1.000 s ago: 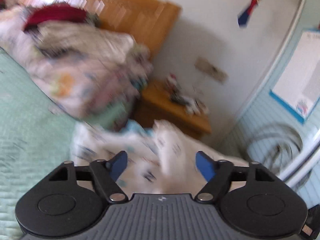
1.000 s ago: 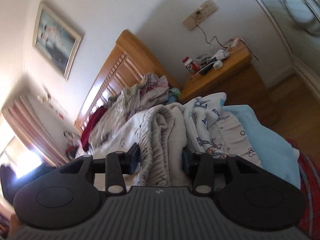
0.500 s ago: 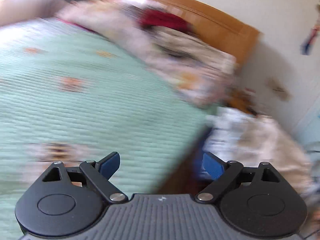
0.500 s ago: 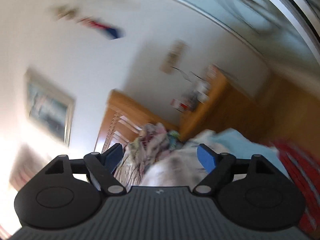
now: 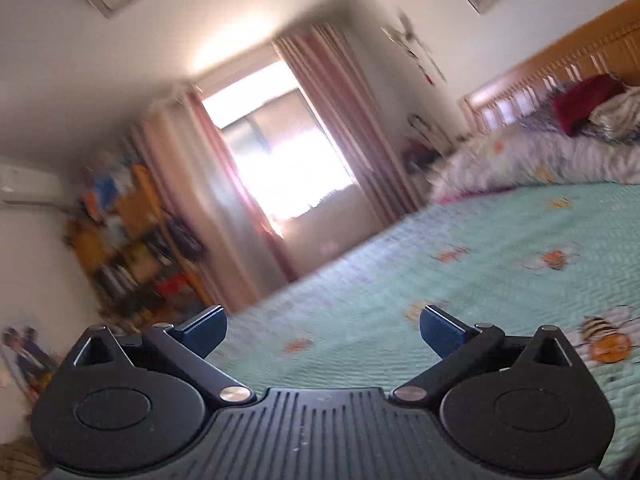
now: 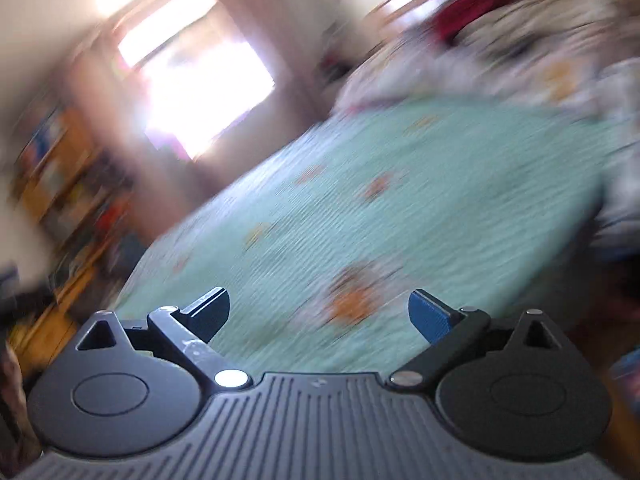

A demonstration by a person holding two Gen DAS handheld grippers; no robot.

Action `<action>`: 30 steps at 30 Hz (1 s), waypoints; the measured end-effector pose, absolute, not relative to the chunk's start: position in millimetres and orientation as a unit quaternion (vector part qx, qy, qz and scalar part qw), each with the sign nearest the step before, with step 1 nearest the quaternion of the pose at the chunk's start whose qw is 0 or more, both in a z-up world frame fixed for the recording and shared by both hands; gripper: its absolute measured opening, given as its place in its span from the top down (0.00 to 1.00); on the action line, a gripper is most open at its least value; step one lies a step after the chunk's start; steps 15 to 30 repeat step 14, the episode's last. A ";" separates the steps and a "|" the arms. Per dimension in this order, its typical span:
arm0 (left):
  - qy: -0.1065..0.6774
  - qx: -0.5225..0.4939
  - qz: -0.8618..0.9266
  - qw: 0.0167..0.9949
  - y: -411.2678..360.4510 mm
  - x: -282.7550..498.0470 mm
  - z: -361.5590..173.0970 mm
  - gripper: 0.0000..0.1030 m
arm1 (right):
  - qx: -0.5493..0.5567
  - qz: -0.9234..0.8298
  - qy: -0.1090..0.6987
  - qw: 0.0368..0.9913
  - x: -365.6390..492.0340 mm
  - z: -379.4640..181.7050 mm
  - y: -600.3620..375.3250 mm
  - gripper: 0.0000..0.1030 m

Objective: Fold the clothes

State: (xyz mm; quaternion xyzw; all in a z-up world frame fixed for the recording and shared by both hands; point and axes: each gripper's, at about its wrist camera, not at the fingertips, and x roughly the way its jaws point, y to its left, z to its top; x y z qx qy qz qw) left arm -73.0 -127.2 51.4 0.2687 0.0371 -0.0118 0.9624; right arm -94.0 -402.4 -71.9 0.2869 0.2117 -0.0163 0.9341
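The left gripper [image 5: 322, 330] has its fingers wide apart with nothing between them; they have just been opening. The right gripper [image 6: 319, 312] is the same, fingers spread and bare after opening. Both point over the green bed cover [image 5: 500, 248] with bees on it. The clothes [image 5: 600, 112] lie in a heap far back by the wooden headboard [image 5: 560, 60]. A bright window [image 5: 280, 148] has pink curtains.
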 end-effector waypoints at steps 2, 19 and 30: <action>0.023 0.268 0.003 0.963 -108.3 -87.2 52.9 0.00 | 0.276 0.019 0.237 0.931 -76.7 -73.8 -371.1 0.07; 0.142 0.141 -0.077 0.977 7.4 -77.7 -11.1 0.00 | 0.196 0.055 0.321 0.925 -44.3 -73.6 -271.3 0.07; 0.142 0.141 -0.077 0.977 7.4 -77.7 -11.1 0.00 | 0.196 0.055 0.321 0.925 -44.3 -73.6 -271.3 0.07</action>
